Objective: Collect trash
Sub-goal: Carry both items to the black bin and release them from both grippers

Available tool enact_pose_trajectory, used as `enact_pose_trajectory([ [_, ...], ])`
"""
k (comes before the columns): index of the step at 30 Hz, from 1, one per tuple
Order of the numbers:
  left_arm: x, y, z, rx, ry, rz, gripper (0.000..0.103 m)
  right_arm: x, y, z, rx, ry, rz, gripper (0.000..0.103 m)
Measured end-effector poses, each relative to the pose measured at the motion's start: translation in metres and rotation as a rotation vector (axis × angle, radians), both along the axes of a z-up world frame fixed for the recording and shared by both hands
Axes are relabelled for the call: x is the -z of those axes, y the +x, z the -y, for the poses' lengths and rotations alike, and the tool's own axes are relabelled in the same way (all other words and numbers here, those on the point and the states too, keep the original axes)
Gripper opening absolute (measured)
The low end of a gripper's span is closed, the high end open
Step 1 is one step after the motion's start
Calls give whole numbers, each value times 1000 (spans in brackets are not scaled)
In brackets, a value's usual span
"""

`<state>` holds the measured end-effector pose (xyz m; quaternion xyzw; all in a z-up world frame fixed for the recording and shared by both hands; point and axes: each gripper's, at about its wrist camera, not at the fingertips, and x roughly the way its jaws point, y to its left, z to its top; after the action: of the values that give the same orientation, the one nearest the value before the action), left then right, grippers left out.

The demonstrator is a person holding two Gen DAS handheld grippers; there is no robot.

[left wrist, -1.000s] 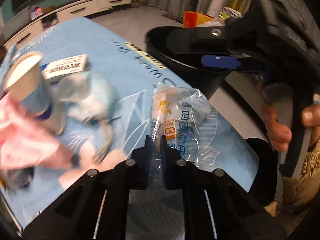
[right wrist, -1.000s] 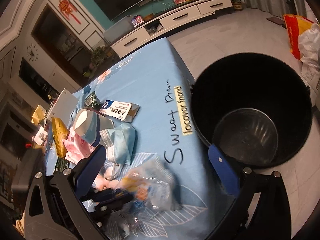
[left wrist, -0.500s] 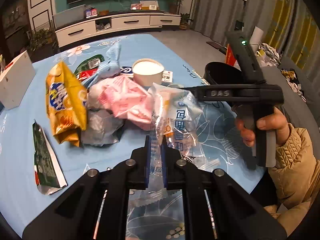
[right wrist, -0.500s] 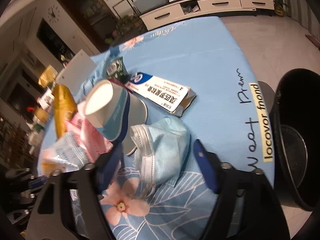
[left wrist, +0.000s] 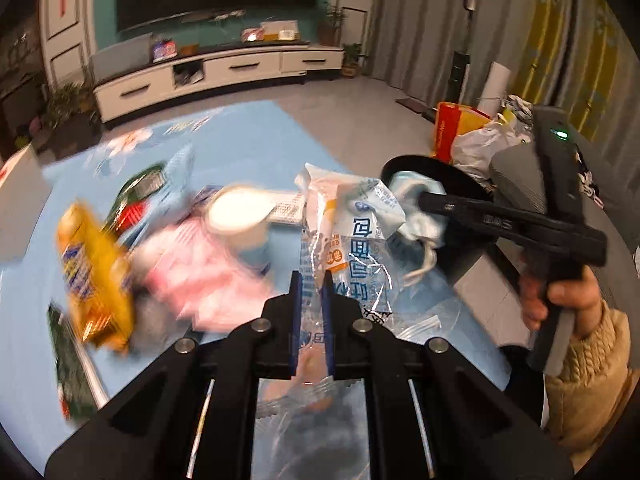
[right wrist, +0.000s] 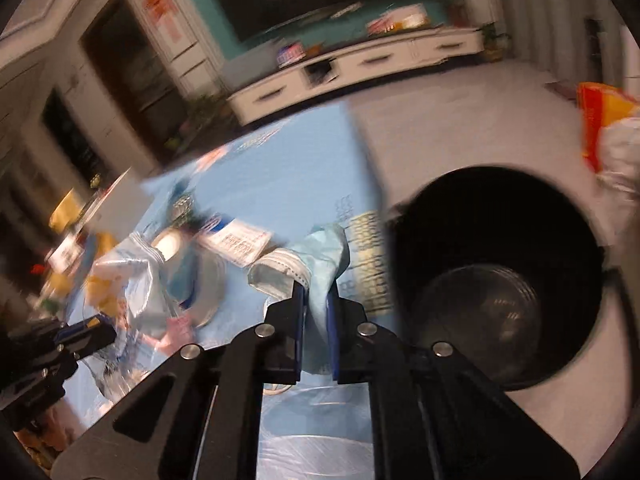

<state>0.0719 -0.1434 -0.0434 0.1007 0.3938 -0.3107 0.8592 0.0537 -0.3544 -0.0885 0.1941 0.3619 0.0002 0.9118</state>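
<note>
My left gripper point(left wrist: 311, 280) is shut on a clear plastic wrapper point(left wrist: 352, 232) with blue print, which hangs raised above the blue tablecloth point(left wrist: 248, 144). My right gripper point(right wrist: 316, 300) is shut on a light blue face mask point(right wrist: 320, 256), lifted off the cloth. From the left wrist view the right gripper point(left wrist: 424, 200) holds the mask point(left wrist: 416, 188) near the rim of the black trash bin point(left wrist: 448, 172). The bin point(right wrist: 496, 280) stands on the floor just right of the table edge, its inside dark. The left gripper point(right wrist: 92, 334) shows at the lower left with the wrapper point(right wrist: 132, 276).
On the cloth lie a yellow snack bag point(left wrist: 96, 272), pink wrappers point(left wrist: 200, 276), a paper cup point(left wrist: 240, 216), a green packet point(left wrist: 140, 188) and a flat white box point(right wrist: 240, 240). Orange and white bags point(left wrist: 468, 132) stand on the floor behind the bin. A sleeved hand point(left wrist: 568, 304) holds the right gripper.
My right gripper has shut on the face mask and lifted it toward the bin. My left gripper has risen with the clear wrapper still in it.
</note>
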Motion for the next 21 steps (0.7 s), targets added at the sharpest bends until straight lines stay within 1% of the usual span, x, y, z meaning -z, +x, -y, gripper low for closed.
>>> enact_pose_trajectory([
  [2,-3,10,35,41,-2,8,11,-4,-10,25,78,-30,5,11],
  [4,-3,20,61,65,-8,6,12,-3,-17,49,144,-34,6,11],
  [7,0,38,119,117,-7,0,14,3,-23,83,224,-40,-6,11],
  [9,9,47,149,142,4,-22,14,10,-23,96,246,-32,-18,12],
  [10,17,52,168,156,20,-35,14,15,-23,101,254,-28,-26,12],
  [11,24,56,179,163,34,-44,14,22,-21,109,267,-25,-43,13],
  [13,42,63,204,179,70,-73,16,32,-18,112,277,-21,-66,17],
  [14,50,67,211,179,87,-80,19,39,-17,117,287,-15,-77,22],
  [15,55,70,219,178,102,-92,31,42,-18,121,293,-16,-86,29],
  [16,63,73,226,179,112,-112,44,46,-19,125,307,-17,-97,32],
  [18,67,74,231,180,111,-124,50,50,-19,127,320,-9,-102,40],
  [19,66,74,230,174,106,-122,61,49,-19,130,323,-2,-101,42],
  [21,62,71,224,156,86,-119,76,47,-25,132,337,6,-91,53],
])
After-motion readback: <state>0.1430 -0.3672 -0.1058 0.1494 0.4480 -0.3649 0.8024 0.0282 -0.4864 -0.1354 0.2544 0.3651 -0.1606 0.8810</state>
